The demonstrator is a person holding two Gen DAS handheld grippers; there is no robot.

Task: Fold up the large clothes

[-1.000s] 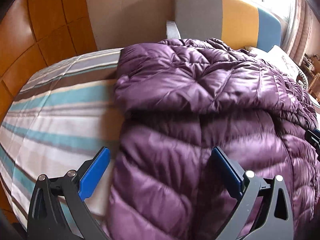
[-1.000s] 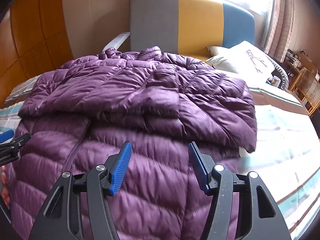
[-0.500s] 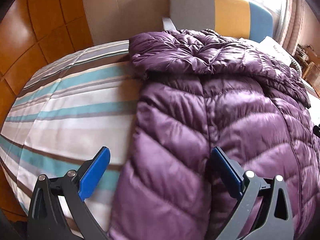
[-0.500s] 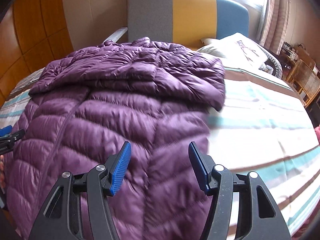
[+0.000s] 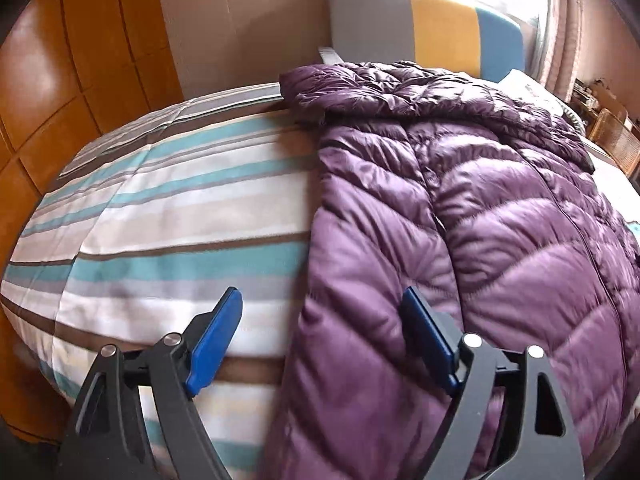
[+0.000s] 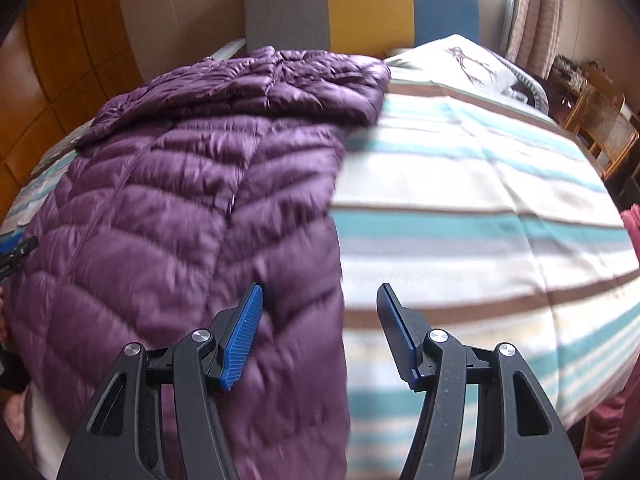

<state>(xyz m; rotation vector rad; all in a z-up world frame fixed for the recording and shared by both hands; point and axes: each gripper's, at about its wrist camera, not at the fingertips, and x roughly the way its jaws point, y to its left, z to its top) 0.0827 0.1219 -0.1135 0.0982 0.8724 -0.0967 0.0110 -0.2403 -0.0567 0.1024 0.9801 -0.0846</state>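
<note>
A: Where is the purple down jacket (image 5: pixel 460 220) lying?
B: On the striped bed cover (image 5: pixel 180 208).
A: Grippers?
B: Left gripper (image 5: pixel 322 340) is closing, jacket edge between its jaws, ungripped. Right gripper (image 6: pixel 320 332) is standing part-open, gripping nothing.

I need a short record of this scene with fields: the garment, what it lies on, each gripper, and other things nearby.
garment: purple puffer jacket, top part folded down over the body
surface: striped bedcover
left gripper: jaws closing, straddling the jacket's side edge, pads not pressing on it
right gripper: open, over the jacket's other side edge
nearby: pillow, headboard, wooden chair
</note>
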